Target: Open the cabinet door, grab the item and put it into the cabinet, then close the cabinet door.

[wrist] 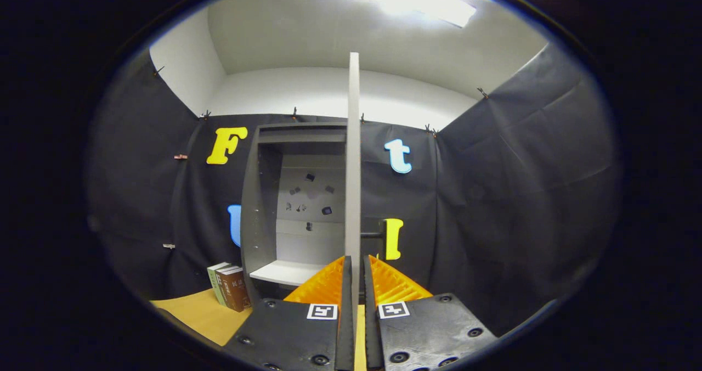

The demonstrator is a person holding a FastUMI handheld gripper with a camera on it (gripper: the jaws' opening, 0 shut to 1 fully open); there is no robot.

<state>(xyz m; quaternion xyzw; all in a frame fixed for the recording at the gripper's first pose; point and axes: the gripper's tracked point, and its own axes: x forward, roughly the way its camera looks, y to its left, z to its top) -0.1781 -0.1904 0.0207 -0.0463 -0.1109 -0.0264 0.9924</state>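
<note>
Booth table (203,313) holds books (229,286); jaws clamp cabinet door (353,168).

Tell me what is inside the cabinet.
The cabinet holds a bare pale shelf and small dark marks on its back wall. The door, pinched edge-on by the gripper, hides its right part.

Grey cabinet (263,206), grey door (353,157); green and brown books (229,286); tabletop (203,316) seemingly mustard-yellow.

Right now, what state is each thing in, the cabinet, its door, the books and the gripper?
Cabinet: open, shelf inside bare.
Cabinet door: swung open, seen edge-on, its edge between the gripper's fingers.
Books: upright on the table, left of the cabinet, not yet picked up.
Gripper: fingers close either side of the door edge; contact unclear.
</note>
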